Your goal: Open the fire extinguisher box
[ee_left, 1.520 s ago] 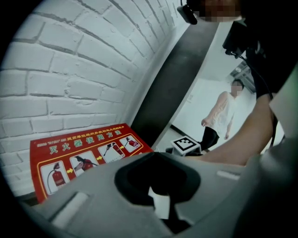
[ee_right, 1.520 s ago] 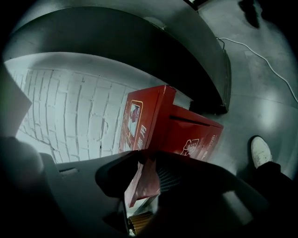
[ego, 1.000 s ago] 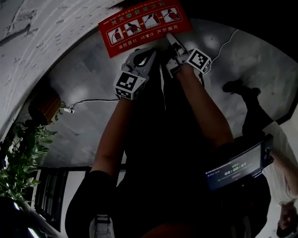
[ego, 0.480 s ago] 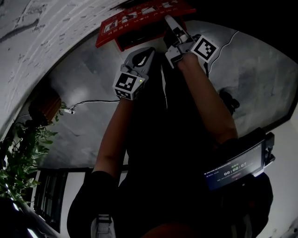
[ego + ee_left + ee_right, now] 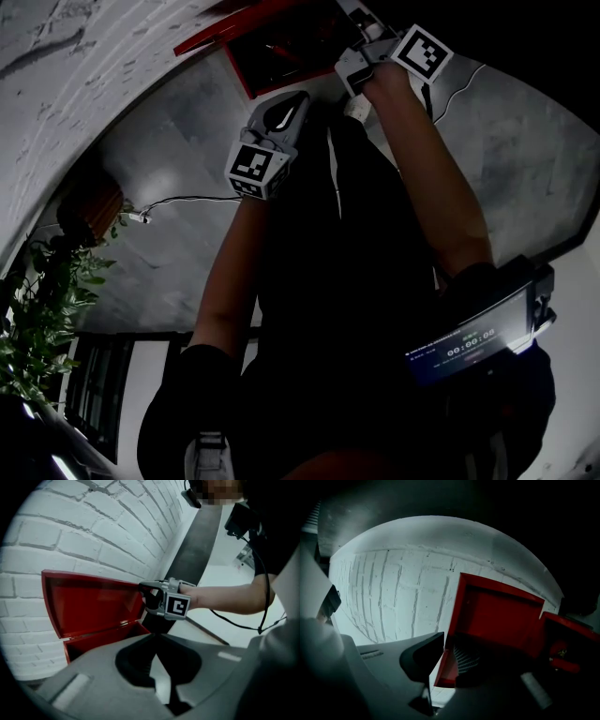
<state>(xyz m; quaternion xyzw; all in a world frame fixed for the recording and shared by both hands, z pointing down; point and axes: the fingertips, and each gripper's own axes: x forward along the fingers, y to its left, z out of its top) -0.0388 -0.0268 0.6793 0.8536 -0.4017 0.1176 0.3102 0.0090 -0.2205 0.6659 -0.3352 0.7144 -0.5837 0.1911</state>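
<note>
Right gripper view: R fingers [image 5: 419, 660] just closing on raised box lid [image 5: 497, 616]; L fingers [image 5: 135, 662] together, empty

Indoor corridor or lobby: white brick wall [image 5: 93, 531], glossy grey floor [image 5: 169, 187], potted plant [image 5: 42, 319], fire extinguisher box [image 5: 93, 604]

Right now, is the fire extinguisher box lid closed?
No, in the left gripper view the red lid stands swung up off the box, its inside showing.

A white brick wall [image 5: 93, 522] meets grey floor [image 5: 169, 178] near a potted plant [image 5: 37, 309].
</note>
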